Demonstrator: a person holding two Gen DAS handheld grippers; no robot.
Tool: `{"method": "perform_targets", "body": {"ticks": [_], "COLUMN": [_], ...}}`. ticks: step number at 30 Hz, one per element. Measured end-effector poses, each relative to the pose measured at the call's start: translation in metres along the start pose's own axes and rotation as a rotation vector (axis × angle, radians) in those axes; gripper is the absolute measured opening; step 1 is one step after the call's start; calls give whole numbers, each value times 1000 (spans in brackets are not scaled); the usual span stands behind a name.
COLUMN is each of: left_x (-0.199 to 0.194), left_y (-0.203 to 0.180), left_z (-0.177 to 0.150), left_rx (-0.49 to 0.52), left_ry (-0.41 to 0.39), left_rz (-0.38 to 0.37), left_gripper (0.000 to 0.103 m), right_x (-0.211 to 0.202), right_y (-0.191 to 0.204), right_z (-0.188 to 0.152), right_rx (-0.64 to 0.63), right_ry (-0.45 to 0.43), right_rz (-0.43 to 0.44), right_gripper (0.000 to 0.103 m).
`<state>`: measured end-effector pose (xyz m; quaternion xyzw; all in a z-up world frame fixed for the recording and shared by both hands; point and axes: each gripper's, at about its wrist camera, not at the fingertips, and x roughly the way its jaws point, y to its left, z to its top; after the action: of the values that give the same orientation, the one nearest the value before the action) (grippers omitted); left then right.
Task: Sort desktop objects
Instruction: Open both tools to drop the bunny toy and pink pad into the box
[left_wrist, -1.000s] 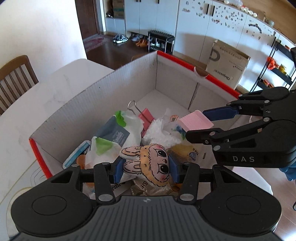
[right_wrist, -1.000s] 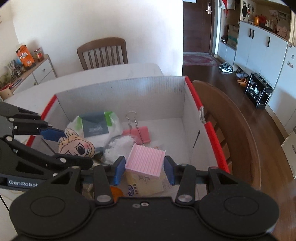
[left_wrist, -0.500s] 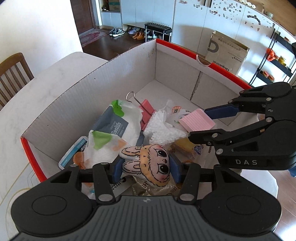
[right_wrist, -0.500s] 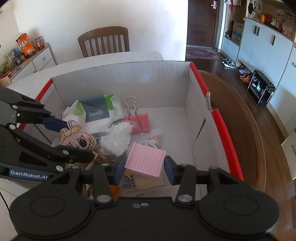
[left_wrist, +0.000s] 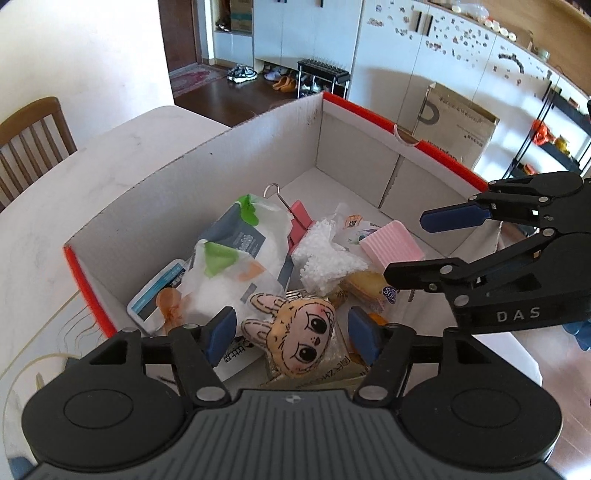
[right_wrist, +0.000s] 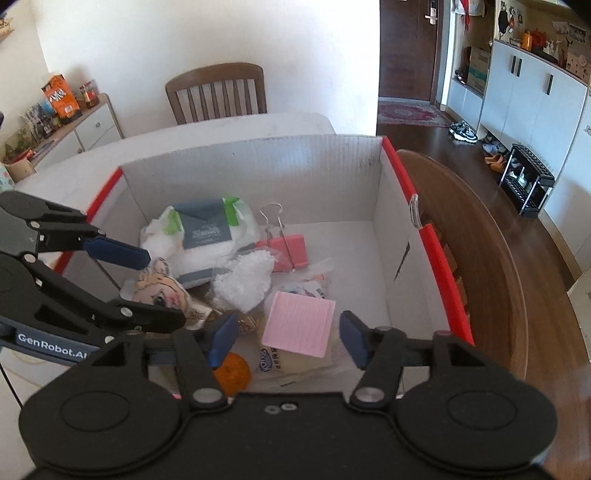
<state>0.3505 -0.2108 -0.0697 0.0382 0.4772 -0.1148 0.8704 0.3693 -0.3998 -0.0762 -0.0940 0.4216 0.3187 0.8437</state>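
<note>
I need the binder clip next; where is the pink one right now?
In the box, the pink binder clip lies behind the white foam, right of the wipes pack.

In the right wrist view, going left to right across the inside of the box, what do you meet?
Bunny plush → wet wipes pack → white fluffy piece → pink binder clip → pink ribbed block → bare box floor, then the red-edged right wall of the box.
</note>
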Motion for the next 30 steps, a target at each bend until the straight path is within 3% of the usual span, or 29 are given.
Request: {"method": "perform_targets", "body": {"ticks": [14, 24, 30], "left_x": [-53, -73, -90], "left_y": [5, 13, 14], "left_z": [-17, -35, -45], "left_rx": [-59, -103, -108], "left_ry": [-165, -193, -226], "left_rz": [68, 76, 64], "left_gripper": [68, 69, 75], "right_x": [-41, -63, -79], "right_y": [13, 32, 43], "right_z": [1, -6, -17], "right_rx": [4, 19, 24], "right_ry": [-97, -151, -192], "right_rz": [48, 49, 46], "right_gripper": [66, 68, 76]}}
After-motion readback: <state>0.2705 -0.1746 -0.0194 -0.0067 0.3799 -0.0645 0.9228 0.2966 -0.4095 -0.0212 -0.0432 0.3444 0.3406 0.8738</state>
